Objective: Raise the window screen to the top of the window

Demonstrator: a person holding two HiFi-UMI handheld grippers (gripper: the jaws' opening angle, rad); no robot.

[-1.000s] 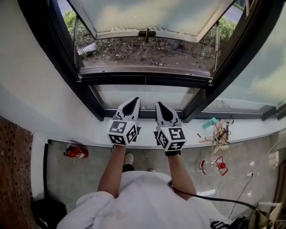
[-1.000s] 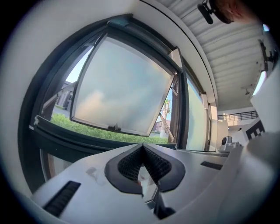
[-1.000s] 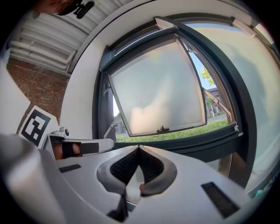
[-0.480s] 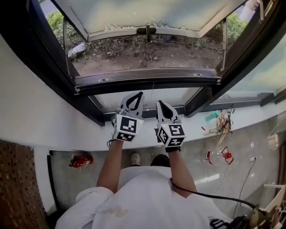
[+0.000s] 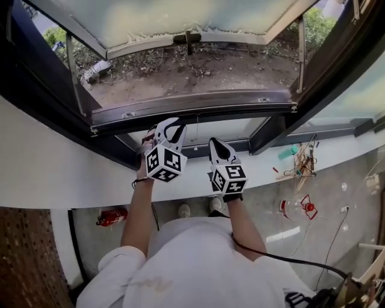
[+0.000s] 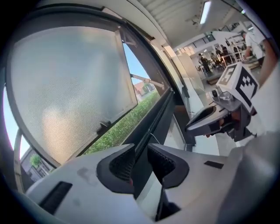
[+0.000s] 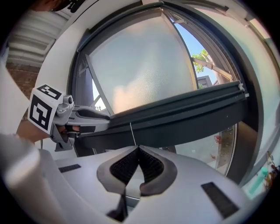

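1. Taking hold of the window screen's bottom rail (image 5: 204, 108) looks like the step in hand. This dark bar lies low in the opening, across the middle of the head view, so I judge the screen to be fully down and the lift not begun.
2. The left tongs (image 6: 141, 148) are spread. The rail's edge shows in their gap, but no pad presses on it.
3. The right tongs (image 7: 139, 147) are pressed together and look empty. A thin pull cord (image 7: 132, 133) drops from the rail and vanishes behind their tip; whether it is caught, I cannot tell.
4. To do it well, the left tongs should seat squarely over the rail near its middle and close firmly. The lift should be straight and even, so the rail stays level and does not bind in the side tracks.
5. At the top of the head view, the frosted sash (image 5: 180, 18) is propped outward, with its handle (image 5: 187, 37) at centre. It lies outside the frame and probably clears the rail's path.
6. On the white windowsill (image 5: 78, 180), a teal object (image 5: 289, 151) and some tangled sticks sit at the right. A red fire extinguisher (image 5: 111, 215) lies on the floor at lower left. Neither is in the way.
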